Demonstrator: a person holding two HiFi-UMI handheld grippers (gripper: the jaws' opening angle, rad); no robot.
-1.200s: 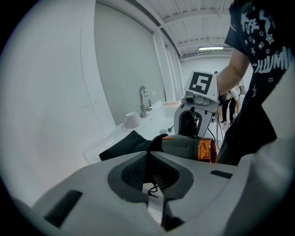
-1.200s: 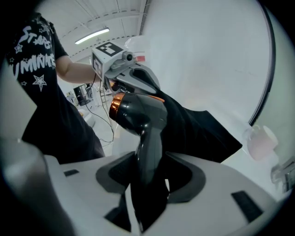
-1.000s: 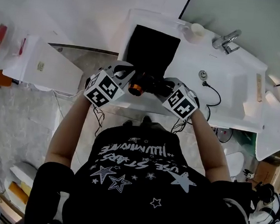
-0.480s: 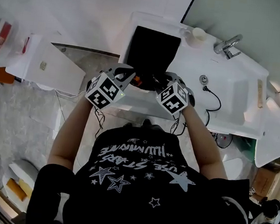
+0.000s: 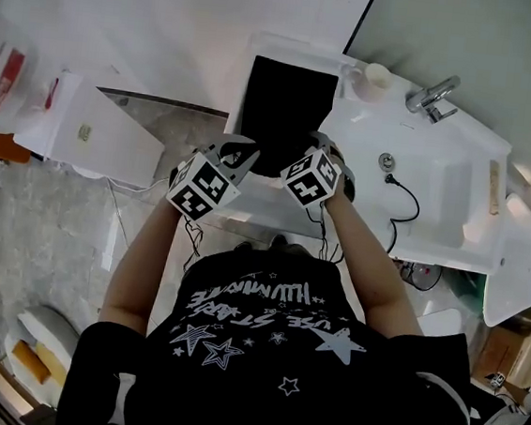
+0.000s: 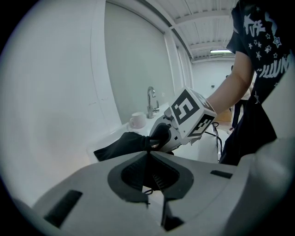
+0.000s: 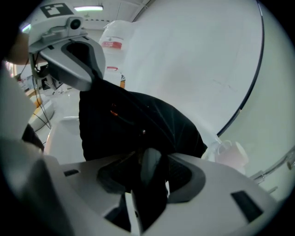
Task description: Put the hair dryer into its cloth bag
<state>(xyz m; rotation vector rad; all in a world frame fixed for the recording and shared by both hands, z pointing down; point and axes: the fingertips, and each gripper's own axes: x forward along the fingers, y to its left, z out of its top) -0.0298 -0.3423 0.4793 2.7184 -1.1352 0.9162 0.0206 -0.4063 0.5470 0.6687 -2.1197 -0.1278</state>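
Your left hand-held gripper [image 6: 148, 150] is clenched on the near edge of the black bag [image 5: 287, 96], holding its mouth up off the white counter [image 5: 368, 133]. Your right hand-held gripper [image 7: 147, 159] is grasping the dryer [image 7: 150, 173] by its dark handle, jaws wide around it. The dryer's head appears to be just inside the bag's mouth, where an orange glint shows among the black folds, while the handle is outside. The main risk from here is the thin pinch on the left. Push the dryer in hard and the cloth may pull free of the jaws, so the mouth drops shut and the bag merely slides up the counter towards the cup [image 5: 376, 77]. The head could also catch on a fold and bunch the bag up instead of going in. Let go on the right too early and the dryer may tip back out. A black cord [image 5: 408, 189] lies across the basin. I cannot tell whether it is the dryer's, but if so it could drag or snag at the rim.
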